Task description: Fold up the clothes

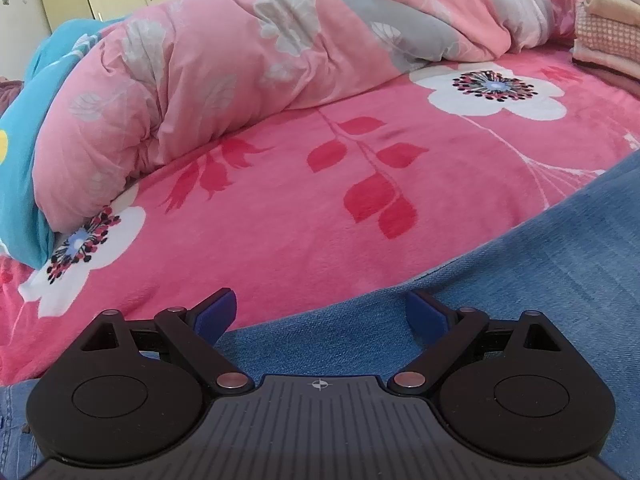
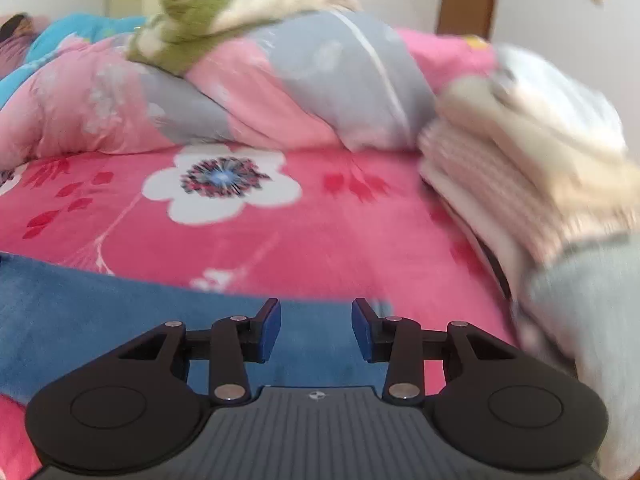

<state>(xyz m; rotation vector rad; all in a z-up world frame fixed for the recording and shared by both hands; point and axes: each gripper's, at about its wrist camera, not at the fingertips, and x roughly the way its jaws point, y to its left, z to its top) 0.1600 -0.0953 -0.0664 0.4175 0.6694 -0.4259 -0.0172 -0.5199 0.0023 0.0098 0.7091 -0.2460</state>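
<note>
Blue denim jeans (image 1: 500, 300) lie flat on a pink flowered blanket (image 1: 280, 216). My left gripper (image 1: 320, 314) hovers over the denim's far edge, open wide, nothing between its blue pads (image 1: 216, 316). In the blurred right wrist view the same jeans (image 2: 120, 312) stretch from the left to under my right gripper (image 2: 316, 330). Its jaws stand partly apart, above the denim's edge, with nothing pinched between the pads (image 2: 270, 332).
A rolled pink and grey quilt (image 1: 208, 76) runs along the back, with a green plush toy (image 2: 188, 20) on it. A stack of folded cream and pink clothes (image 2: 520, 160) sits at the right. A blue pillow (image 1: 24, 168) is at far left.
</note>
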